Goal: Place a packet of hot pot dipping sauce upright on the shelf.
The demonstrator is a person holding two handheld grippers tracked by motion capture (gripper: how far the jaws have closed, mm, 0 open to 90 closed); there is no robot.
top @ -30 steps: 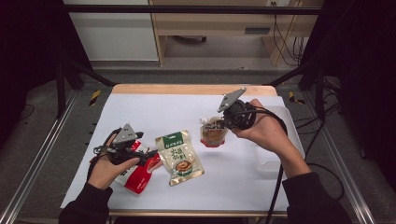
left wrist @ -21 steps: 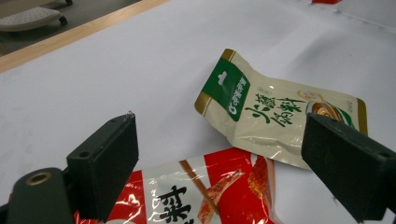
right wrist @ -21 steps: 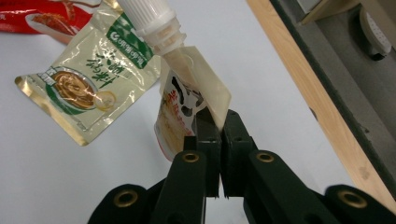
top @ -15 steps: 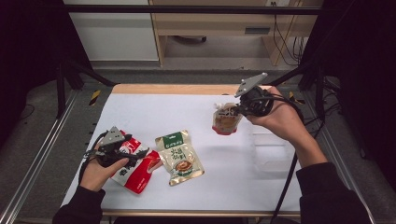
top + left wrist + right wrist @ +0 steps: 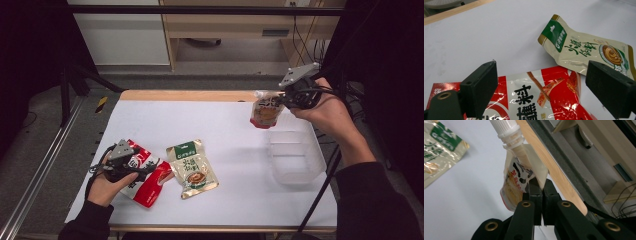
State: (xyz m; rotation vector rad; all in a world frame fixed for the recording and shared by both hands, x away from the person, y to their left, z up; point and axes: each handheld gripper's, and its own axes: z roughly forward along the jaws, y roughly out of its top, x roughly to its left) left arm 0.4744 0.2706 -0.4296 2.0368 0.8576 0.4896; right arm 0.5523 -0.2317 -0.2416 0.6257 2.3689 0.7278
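Right hand's up at the far right of the table, and the right gripper point(image 5: 286, 101) has its jaws clenched tight on the edge of a spouted pouch point(image 5: 263, 110). You can see it plainly in the right gripper view: the two black jaws pinch the pouch's point(image 5: 517, 181) side seam, with the white screw cap point(image 5: 504, 127) pointing away from the gripper. The pouch hangs in the air, clear of the white table point(image 5: 230, 120), just beyond the far rim of a clear plastic tub point(image 5: 295, 155) that sits at the right side of the table.

Down at the near left, the left gripper point(image 5: 150, 167) is low over a red packet point(image 5: 150, 182) with its jaws released, spread wide. In the left gripper view the red packet point(image 5: 541, 97) lies flat between and under the two jaws, and neither pad presses on it. Just beside it to the right lies a cream packet with a green top point(image 5: 191, 167), its near corner touching the red one.
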